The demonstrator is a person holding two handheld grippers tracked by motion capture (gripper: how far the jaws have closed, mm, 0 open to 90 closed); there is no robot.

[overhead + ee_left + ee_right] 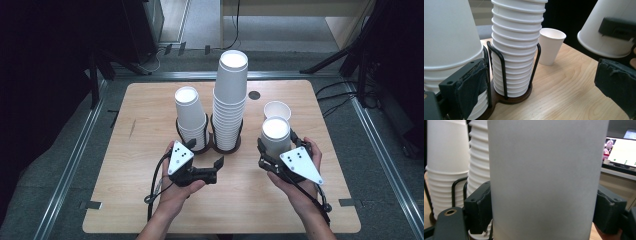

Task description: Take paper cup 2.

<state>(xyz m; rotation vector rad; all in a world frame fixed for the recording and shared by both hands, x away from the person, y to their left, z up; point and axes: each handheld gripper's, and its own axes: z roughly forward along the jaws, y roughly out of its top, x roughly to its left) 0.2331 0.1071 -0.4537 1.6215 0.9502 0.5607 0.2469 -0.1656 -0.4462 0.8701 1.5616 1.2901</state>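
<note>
The right gripper (274, 150) has its fingers clenched on an upside-down white paper cup (276, 135), held just near of an upright cup (277, 110) on the worktop (150, 200). The left gripper (216, 168) has its fingers released, near the 2 cup stacks (230, 100) in their rack (210, 146).

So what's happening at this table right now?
A person works with paper cups. The right gripper is shut on an upside-down cup, held beside an upright single cup. The left gripper is open, holding nothing, in front of a wire holder with a short stack and a tall stack.
</note>
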